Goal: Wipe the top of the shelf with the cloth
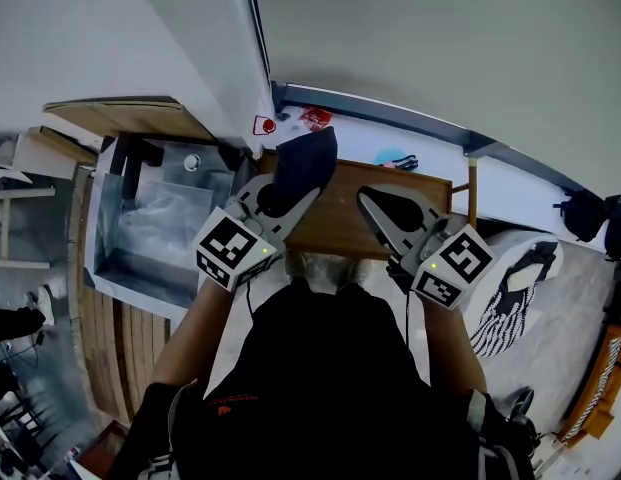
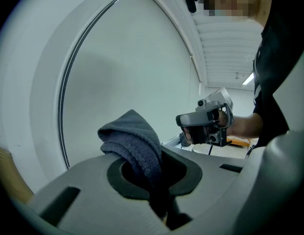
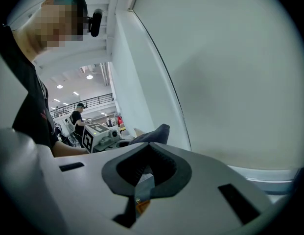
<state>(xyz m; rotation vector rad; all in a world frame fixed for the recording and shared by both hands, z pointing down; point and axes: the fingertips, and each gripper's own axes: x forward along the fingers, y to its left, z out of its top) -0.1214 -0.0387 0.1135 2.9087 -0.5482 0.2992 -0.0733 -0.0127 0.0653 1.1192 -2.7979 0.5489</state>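
Note:
A dark blue cloth (image 1: 304,164) is pinched in my left gripper (image 1: 287,190) and stands up out of its jaws above the left end of the brown wooden shelf top (image 1: 340,223). In the left gripper view the folded cloth (image 2: 134,143) bulges up from between the shut jaws of the left gripper (image 2: 154,175). My right gripper (image 1: 376,201) hovers over the right half of the shelf top, shut with nothing in it. The right gripper view shows that right gripper (image 3: 147,173) empty, with the cloth (image 3: 152,133) beyond it to the left.
A white wall rises straight ahead. A pale ledge (image 1: 430,153) behind the shelf carries small red (image 1: 315,118) and blue (image 1: 390,156) items. A clear box (image 1: 160,223) sits to the left, and a black-and-white patterned bag (image 1: 510,303) lies to the right.

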